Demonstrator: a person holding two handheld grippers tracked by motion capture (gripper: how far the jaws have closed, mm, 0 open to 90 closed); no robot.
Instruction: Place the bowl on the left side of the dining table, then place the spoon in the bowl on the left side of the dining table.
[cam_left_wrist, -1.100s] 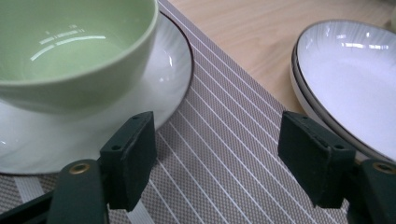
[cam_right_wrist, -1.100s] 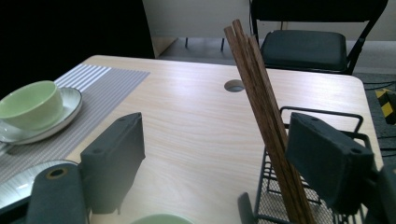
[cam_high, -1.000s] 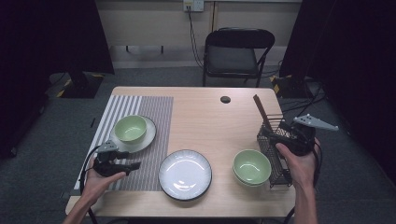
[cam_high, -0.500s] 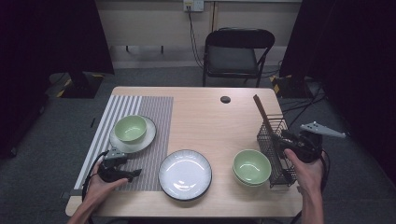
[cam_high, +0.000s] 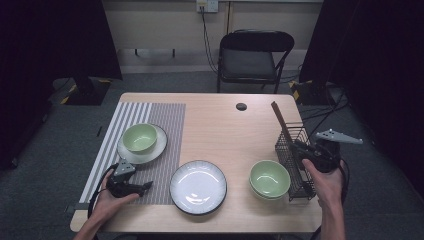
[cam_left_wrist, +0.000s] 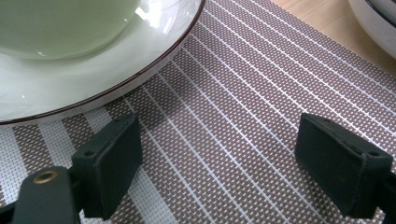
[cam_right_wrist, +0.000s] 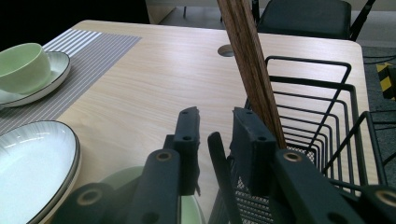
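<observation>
Close the right gripper, its jaws just narrowing on the wire rack's near rim, apparently not yet clamped, squarely before lifting, while the left gripper rests released over the striped placemat.

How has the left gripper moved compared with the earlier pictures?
Yes. In the high view the left gripper has slid toward the table's near edge, away from the green bowl on its saucer, along the striped placemat.

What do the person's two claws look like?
Both are black. The left claw has flat, blocky black pads with small holes, a brass-coloured rivet, and a black cable looping behind. The right claw carries a grey three-cornered plate on top. The forearms are bare, without sleeves.
</observation>
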